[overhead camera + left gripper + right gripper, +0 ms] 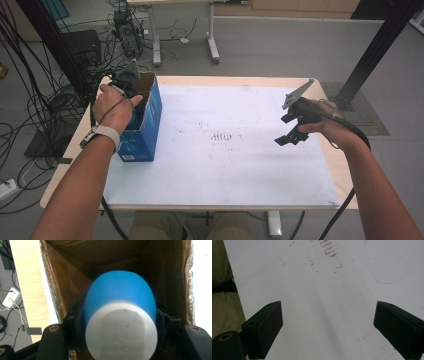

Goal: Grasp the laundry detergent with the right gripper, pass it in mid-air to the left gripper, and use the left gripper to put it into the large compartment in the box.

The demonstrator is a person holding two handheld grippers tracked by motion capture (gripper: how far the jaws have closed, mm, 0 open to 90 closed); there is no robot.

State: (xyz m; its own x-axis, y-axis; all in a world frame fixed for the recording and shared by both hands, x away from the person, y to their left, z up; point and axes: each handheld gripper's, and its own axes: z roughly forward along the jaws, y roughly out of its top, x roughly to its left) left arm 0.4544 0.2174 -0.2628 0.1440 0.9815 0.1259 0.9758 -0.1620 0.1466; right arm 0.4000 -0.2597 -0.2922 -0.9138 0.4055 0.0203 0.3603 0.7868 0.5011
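Box (145, 125): blue outside, brown cardboard inside, top open; stands upright at the left end of the white board (225, 170), its left wall near the board's left edge; tabletop wood shows just beyond that edge.

Left gripper (131, 86): over the box's open mouth at its far end, pointing down into it; left hand (116, 107) beside the box's left wall; jaws clenched on the ball.

Ball (120, 305): blue, with a white flat-ended stub (121, 330) facing the camera in the left gripper view; held between the jaws inside the box; box walls stand near on both sides and beyond it, with a dark gap between ball and cardboard all round; whether it touches the box bottom cannot be told.

Right gripper (291, 132): well to the right of the box, above the board near its right edge; jaws released, wide apart, nothing between them; bare board beneath.

Board: between the box and the right gripper it lies open, with faint brown marks (221, 136) about midway; a wide free strip runs from the box to the near edge.
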